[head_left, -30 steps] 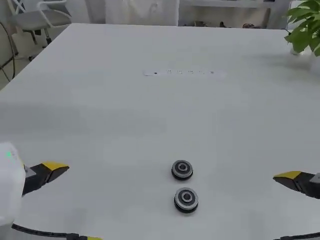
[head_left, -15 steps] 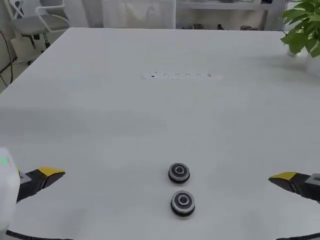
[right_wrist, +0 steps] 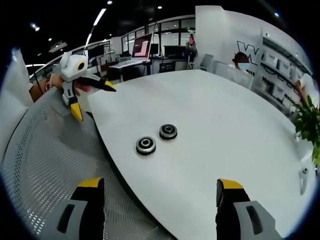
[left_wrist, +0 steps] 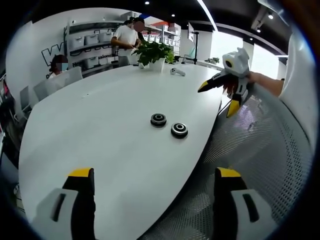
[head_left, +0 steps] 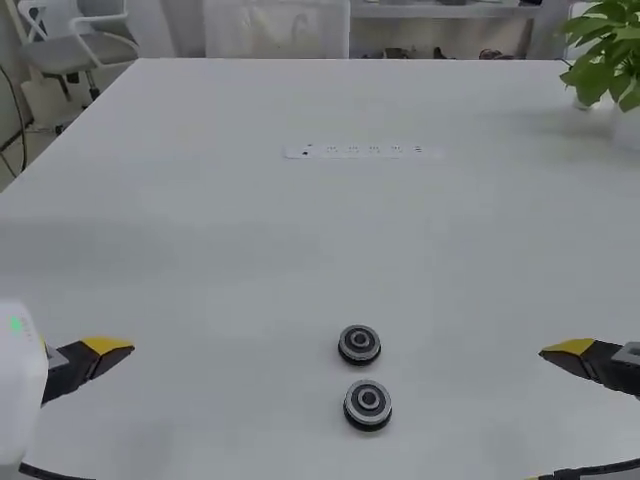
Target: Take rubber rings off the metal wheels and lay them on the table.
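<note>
**Work items.** Two metal wheels lie flat on the white tabletop [head_left: 250,250], close to its front edge. The far wheel [head_left: 359,344] and the near wheel [head_left: 368,404] sit just beside each other with a narrow gap between them. Each carries a black rubber ring [head_left: 342,347] seated around a bright metal hub. No ring lies loose on the tabletop.

**Claws.** The wheels lie between the two claws and are well apart from both.
- The left claw [left_wrist: 154,173] is released. Its yellow-tipped jaws stand wide apart with nothing between them. It hovers at the tabletop edge, pointing across at the wheels.
- The right claw [right_wrist: 160,183] is likewise released, jaws spread and empty. It is held off the opposite side of the wheels.

**Surroundings.**
- A recessed socket strip [head_left: 360,151] runs across the middle of the tabletop, well beyond the wheels.
- At the far right corner stands a white pot [left_wrist: 156,64] holding a leafy green plant [head_left: 604,45].
- Storage bins [left_wrist: 92,39] sit on wall shelves behind it. Their contents cannot be made out.
- An office chair [head_left: 70,40] stands off the far left corner.
</note>
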The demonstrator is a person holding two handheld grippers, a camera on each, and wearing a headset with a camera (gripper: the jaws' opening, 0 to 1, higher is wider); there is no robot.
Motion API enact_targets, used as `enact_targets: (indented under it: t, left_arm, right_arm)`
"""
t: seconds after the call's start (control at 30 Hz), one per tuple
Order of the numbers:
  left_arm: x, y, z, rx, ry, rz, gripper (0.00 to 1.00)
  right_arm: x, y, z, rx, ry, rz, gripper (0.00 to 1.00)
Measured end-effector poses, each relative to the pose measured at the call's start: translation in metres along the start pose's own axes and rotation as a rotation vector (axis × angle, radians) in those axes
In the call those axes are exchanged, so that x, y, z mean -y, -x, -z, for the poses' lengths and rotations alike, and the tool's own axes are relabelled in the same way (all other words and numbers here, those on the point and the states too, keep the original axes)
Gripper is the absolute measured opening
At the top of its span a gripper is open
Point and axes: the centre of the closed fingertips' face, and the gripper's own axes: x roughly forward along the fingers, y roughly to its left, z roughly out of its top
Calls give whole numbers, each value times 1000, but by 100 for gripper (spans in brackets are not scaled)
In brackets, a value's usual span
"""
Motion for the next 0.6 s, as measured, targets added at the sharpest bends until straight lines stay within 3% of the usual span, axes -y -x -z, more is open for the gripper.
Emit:
enact_targets:
  t: [0.2,0.47,0.6]
  left_arm:
    - [2,0,-1,4,-1,13,99]
    - [2,3,-13,85,61,27,99]
    - [0,3,-16,103,66,25,99]
  right_arm:
    - [2,1,-2,12,-10,8,92]
    - [4,4,-7,47,-34,18,92]
    - [5,5,-10,66,-55,23,92]
